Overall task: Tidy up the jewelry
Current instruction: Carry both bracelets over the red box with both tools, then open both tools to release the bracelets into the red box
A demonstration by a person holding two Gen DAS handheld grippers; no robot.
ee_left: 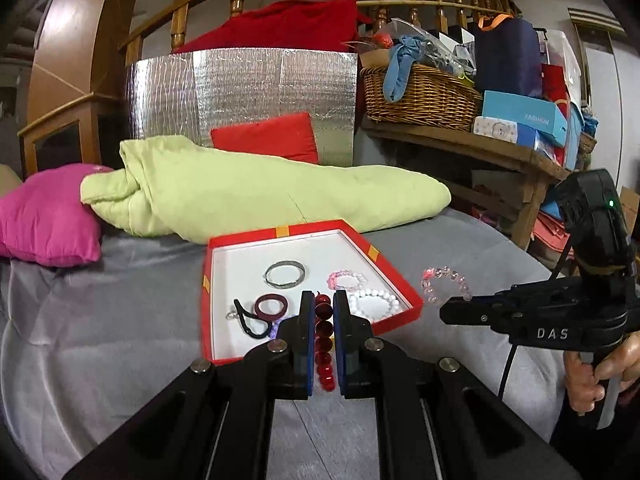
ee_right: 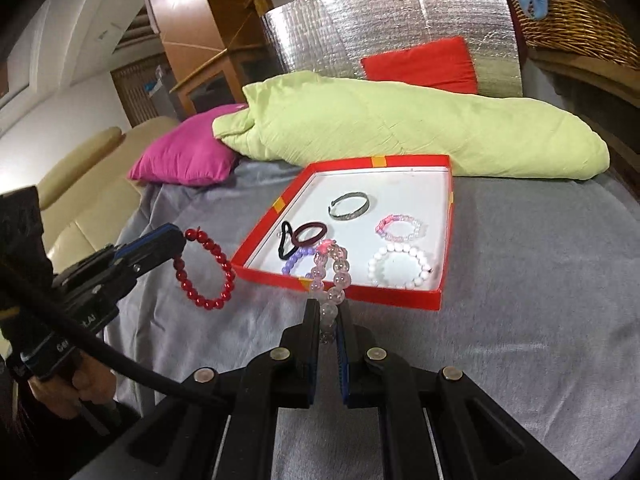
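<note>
A shallow red box (ee_left: 400, 318) (ee_right: 280, 205) with a white floor lies on the grey bedspread. Inside it are a silver bangle (ee_left: 285, 274) (ee_right: 349, 205), a white bead bracelet (ee_left: 373, 303) (ee_right: 400, 267), a small pink bead bracelet (ee_left: 346, 279) (ee_right: 400, 229), dark hair ties (ee_left: 260, 314) (ee_right: 300, 238) and a purple bead bracelet (ee_right: 294, 261). My left gripper (ee_left: 324, 300) (ee_right: 182, 242) is shut on a red bead bracelet (ee_left: 324, 344) (ee_right: 206, 272), held above the bedspread near the box's front left corner. My right gripper (ee_right: 329, 306) (ee_left: 446, 310) is shut on a clear pink bead bracelet (ee_right: 332, 276) (ee_left: 444, 282), hanging over the box's front edge.
A rolled green quilt (ee_left: 256, 192) and a magenta pillow (ee_left: 48, 216) lie behind the box. A silver foil panel (ee_left: 240, 100), red cushions and a wicker basket (ee_left: 420, 96) on a wooden shelf stand further back. A person's hand (ee_left: 596, 376) grips the right tool's handle.
</note>
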